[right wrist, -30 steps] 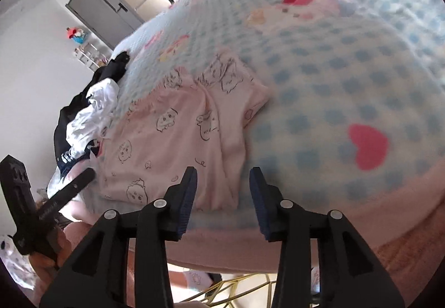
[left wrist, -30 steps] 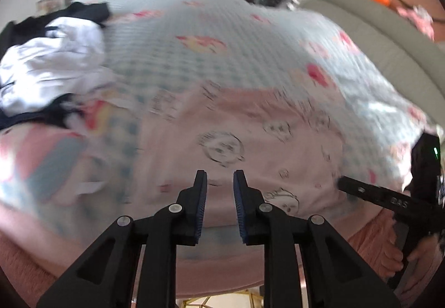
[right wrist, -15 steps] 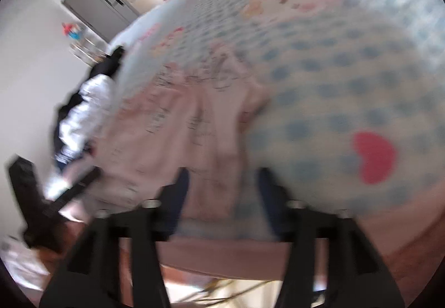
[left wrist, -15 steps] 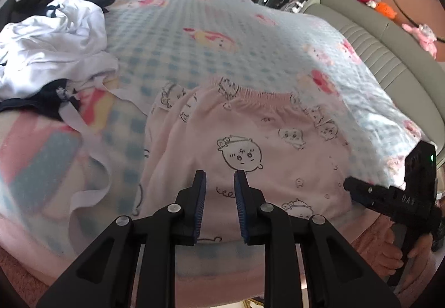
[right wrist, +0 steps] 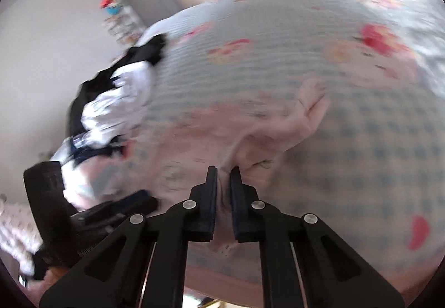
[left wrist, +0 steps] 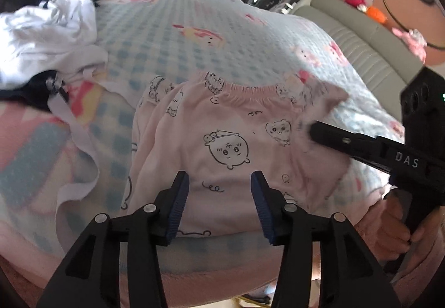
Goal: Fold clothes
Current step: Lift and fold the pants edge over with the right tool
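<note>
1. pink shorts with an elastic waistband and little cartoon faces lie spread near the front edge of the bed, on the blue-checked bedspread.
2. right gripper is clamped narrow on a pinch of the shorts' right-hand edge; the cloth bunches up between its pads and rises in a ridge off the bedspread.
3. left gripper hovers over the lower hem with its jaws opening, nothing between them but air above the fabric.
4. step in hand, by my reading: starting the fold, one side lifted to carry across the other.
5. next move likely calls for the left gripper to pin or grasp the hem so the thin cloth doesn't drag as the right side crosses.
6. fabric looks soft, light jersey, creasing easily; the bedspread is quilted and puckered.
7. heap of white and dark clothes sits well apart at the left.
</note>
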